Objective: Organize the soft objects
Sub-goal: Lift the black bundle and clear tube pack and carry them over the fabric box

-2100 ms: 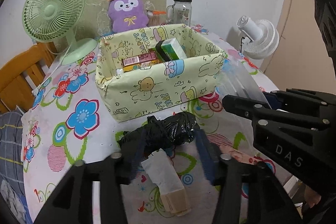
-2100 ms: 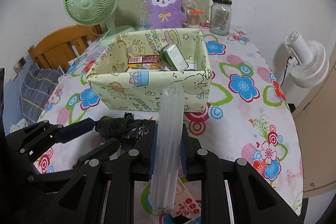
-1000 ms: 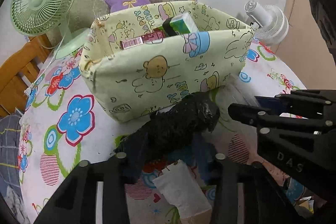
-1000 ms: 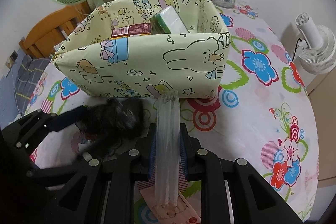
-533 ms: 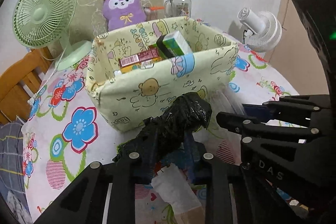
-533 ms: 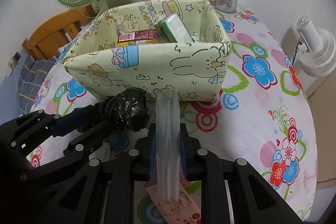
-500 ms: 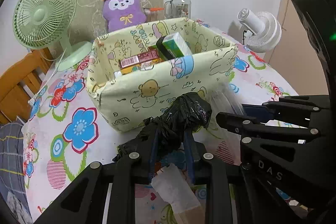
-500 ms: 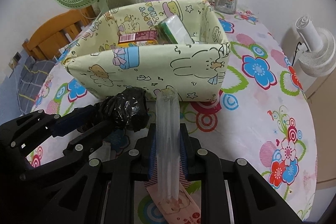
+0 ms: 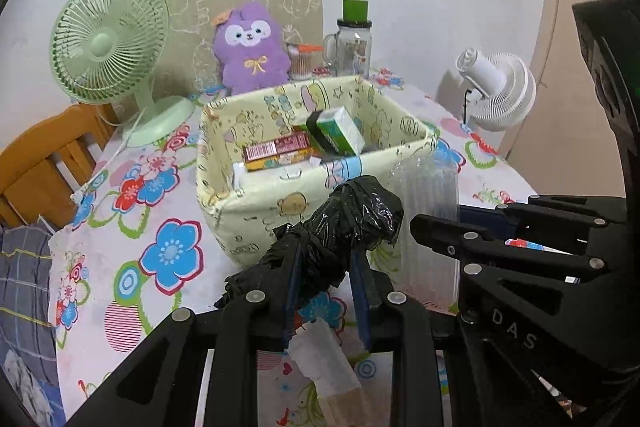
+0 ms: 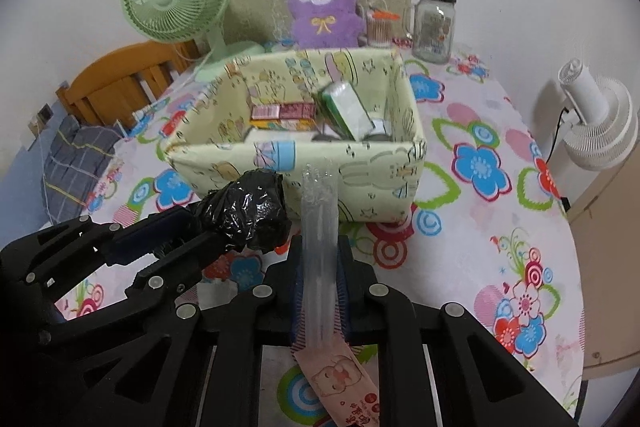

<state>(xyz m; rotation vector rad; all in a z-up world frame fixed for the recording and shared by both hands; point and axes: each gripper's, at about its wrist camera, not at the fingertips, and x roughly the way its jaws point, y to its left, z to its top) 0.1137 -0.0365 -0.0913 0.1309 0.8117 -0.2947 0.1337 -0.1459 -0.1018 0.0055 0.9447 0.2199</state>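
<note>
With the left gripper [image 9: 324,291] clamped on the black bag roll [image 9: 340,227] and the right gripper [image 10: 320,291] on the clear bag stack [image 10: 318,227], both short of the box [image 10: 296,155] at 12 o'clock, either limp bundle could snag its near wall.

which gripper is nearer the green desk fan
Left. The left gripper, shut on the black bag roll, is on the green desk fan's side; the right gripper is farther right.
</note>
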